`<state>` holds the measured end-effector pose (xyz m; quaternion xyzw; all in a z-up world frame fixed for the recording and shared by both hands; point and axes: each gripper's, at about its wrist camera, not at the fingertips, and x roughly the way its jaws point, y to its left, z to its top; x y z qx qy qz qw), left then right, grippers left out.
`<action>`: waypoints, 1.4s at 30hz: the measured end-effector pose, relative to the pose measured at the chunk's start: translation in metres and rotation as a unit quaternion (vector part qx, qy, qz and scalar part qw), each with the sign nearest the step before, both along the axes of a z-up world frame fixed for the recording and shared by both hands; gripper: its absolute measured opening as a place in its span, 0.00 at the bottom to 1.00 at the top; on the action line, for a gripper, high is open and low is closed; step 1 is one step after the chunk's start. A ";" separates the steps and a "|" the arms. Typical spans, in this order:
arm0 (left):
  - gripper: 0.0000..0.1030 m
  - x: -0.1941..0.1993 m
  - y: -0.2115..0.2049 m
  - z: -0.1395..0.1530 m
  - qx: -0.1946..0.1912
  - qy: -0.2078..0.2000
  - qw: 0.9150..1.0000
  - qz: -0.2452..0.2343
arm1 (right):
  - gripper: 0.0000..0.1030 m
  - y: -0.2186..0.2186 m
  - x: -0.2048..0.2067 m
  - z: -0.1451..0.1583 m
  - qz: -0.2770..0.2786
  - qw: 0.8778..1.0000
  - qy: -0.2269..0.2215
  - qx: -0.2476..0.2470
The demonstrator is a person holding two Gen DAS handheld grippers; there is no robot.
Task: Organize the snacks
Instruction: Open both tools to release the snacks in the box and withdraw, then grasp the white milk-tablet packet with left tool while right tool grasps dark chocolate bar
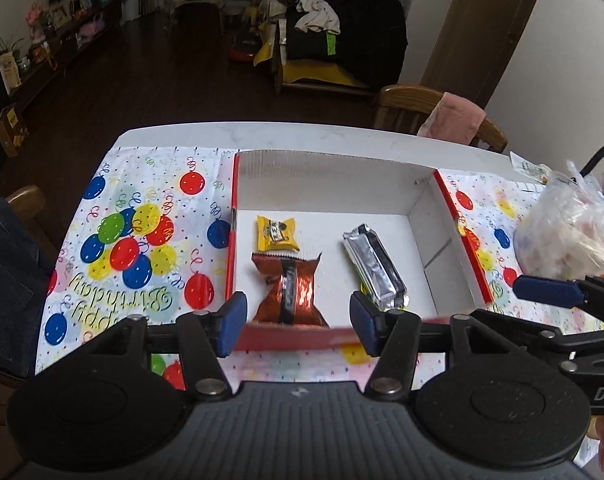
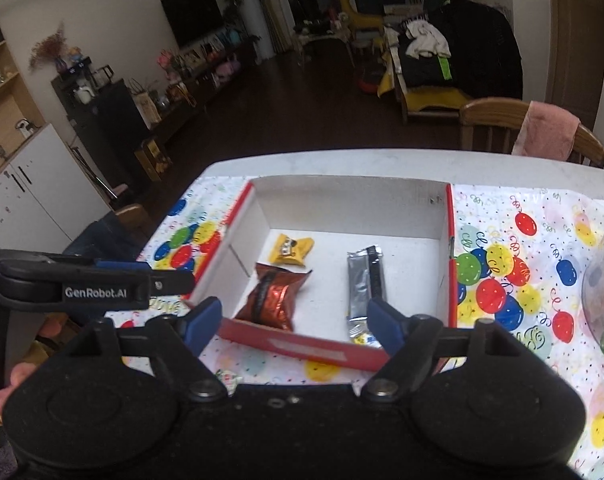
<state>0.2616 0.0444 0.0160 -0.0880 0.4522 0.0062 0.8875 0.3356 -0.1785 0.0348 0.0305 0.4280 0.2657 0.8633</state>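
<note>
Three snacks already lie in the box [image 1: 334, 184] on the worktop [image 1: 302, 134]; more sit in the bag [image 1: 566, 236] beside it. Both tongs, left [image 1: 298, 320] and right [image 2: 296, 318], hover released and empty.

At the right edge of the left wrist view, the clear plastic bag [image 1: 570, 236] is cut off, its contents too blurred to name. The silver wrapper's [image 2: 364, 292] near end hides behind the right tongs' fingers [image 2: 386, 322].

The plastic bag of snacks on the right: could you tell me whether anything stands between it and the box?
Nothing visible does. Between the plastic bag and the box lies only bare tablecloth; the box's low red side wall must be cleared.
</note>
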 end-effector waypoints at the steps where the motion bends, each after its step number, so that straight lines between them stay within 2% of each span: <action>1: 0.56 -0.006 0.000 0.001 0.000 -0.004 1.000 -0.002 | 0.82 0.000 -0.006 0.001 0.000 1.000 -0.005 0.002; 7: 0.57 -0.043 0.003 0.008 0.005 -0.027 1.000 -0.001 | 0.88 -0.004 -0.038 0.005 0.003 1.000 -0.025 0.016; 9: 0.62 -0.056 0.003 0.009 0.012 -0.039 0.999 0.000 | 0.92 -0.006 -0.049 0.006 0.005 0.999 -0.033 0.019; 14: 0.65 -0.086 0.001 0.007 0.026 -0.054 0.998 -0.002 | 0.98 -0.010 -0.076 0.001 0.007 0.999 -0.052 0.012; 20: 0.75 -0.114 -0.004 -0.003 0.036 -0.060 0.998 -0.002 | 0.99 -0.019 -0.099 -0.012 0.003 0.999 -0.052 0.007; 26: 0.77 -0.136 -0.004 -0.016 0.031 -0.058 0.998 -0.001 | 1.00 -0.031 -0.116 -0.029 -0.010 0.999 -0.045 -0.004; 29: 0.81 -0.143 -0.004 -0.024 0.028 -0.059 0.998 0.005 | 1.00 -0.038 -0.122 -0.038 -0.022 0.999 -0.047 -0.013; 33: 0.82 -0.150 -0.004 -0.040 0.018 -0.045 0.999 0.010 | 1.00 -0.051 -0.126 -0.055 -0.035 0.998 -0.044 -0.025; 42: 0.82 -0.161 -0.031 -0.072 0.025 -0.013 1.000 0.008 | 1.00 -0.081 -0.114 -0.091 -0.055 0.997 -0.006 -0.044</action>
